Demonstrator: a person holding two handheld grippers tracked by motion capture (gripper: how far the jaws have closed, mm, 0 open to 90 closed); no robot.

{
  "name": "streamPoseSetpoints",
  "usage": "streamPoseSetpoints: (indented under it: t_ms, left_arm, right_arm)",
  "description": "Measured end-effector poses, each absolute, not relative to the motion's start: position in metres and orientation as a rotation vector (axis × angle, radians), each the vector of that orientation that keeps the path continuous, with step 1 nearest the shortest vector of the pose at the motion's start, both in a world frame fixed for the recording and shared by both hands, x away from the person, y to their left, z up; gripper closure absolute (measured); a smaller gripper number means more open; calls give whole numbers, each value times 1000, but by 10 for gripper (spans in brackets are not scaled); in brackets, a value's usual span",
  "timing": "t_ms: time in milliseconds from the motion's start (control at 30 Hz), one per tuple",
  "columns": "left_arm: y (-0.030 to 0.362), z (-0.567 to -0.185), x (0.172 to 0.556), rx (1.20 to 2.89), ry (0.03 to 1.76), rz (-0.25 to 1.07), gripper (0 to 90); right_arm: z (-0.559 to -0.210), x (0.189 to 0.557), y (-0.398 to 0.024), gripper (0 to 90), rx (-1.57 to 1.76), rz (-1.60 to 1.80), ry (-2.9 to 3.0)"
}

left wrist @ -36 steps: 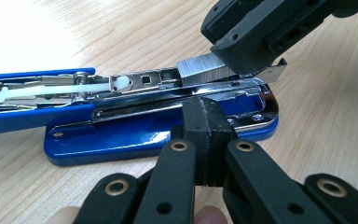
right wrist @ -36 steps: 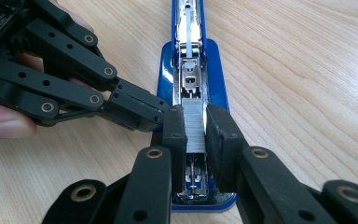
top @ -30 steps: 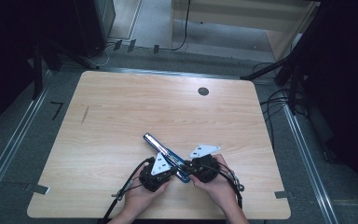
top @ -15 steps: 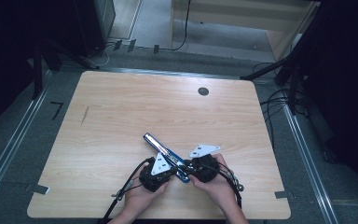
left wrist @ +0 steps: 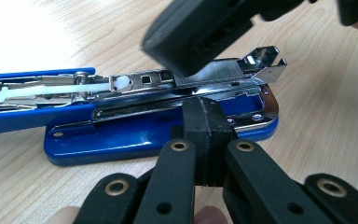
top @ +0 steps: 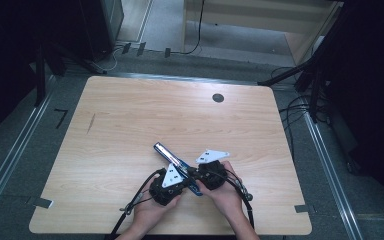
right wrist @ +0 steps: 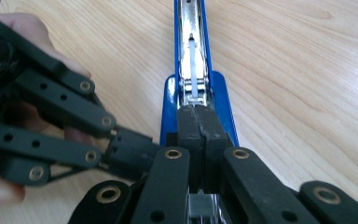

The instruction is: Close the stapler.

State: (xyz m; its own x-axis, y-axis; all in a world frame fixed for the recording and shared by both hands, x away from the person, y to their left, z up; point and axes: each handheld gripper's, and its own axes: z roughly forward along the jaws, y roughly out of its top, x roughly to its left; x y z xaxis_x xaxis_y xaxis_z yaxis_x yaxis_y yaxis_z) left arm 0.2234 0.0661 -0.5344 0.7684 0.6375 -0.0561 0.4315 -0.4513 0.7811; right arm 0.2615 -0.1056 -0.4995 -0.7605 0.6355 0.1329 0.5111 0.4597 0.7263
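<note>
Two grippers meet over the blue metal stapler (top: 176,165), opened flat on the light wooden bench (top: 130,125) with its chrome staple channel exposed. Bare bench stretches ahead of both. Left gripper (left wrist: 204,122) is clenched against the stapler's base; right gripper (right wrist: 199,122), its jaws just closed, presses the channel's end.

Seen from above, the pale worktop (top: 130,125) is evenly lit while the floor around it falls into deep shadow, and in the left gripper view glare whitens the wood beyond the blue stapler (left wrist: 135,135), above which the other claw (left wrist: 200,32) looms blurred.
</note>
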Motion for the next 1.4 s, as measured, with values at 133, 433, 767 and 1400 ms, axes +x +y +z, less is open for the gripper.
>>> streamPoseSetpoints:
  t_ms: [133,433,767,1400]
  left_arm:
    - [66,-534,223,2112,798,308,900]
    - [66,-534,223,2114,798,310,900]
    - [67,-534,224,2109,804,300,900]
    - [72,-534,227,2090,835,270,900]
  right_arm:
    - [-502,264,-100,900,1001,1154,2548]
    - [-503,257,-108,900,990,1130,2561]
    - [-504,253,-115,900,991,1145,2560]
    - [-498,249,-124,900,1014,1210,2491]
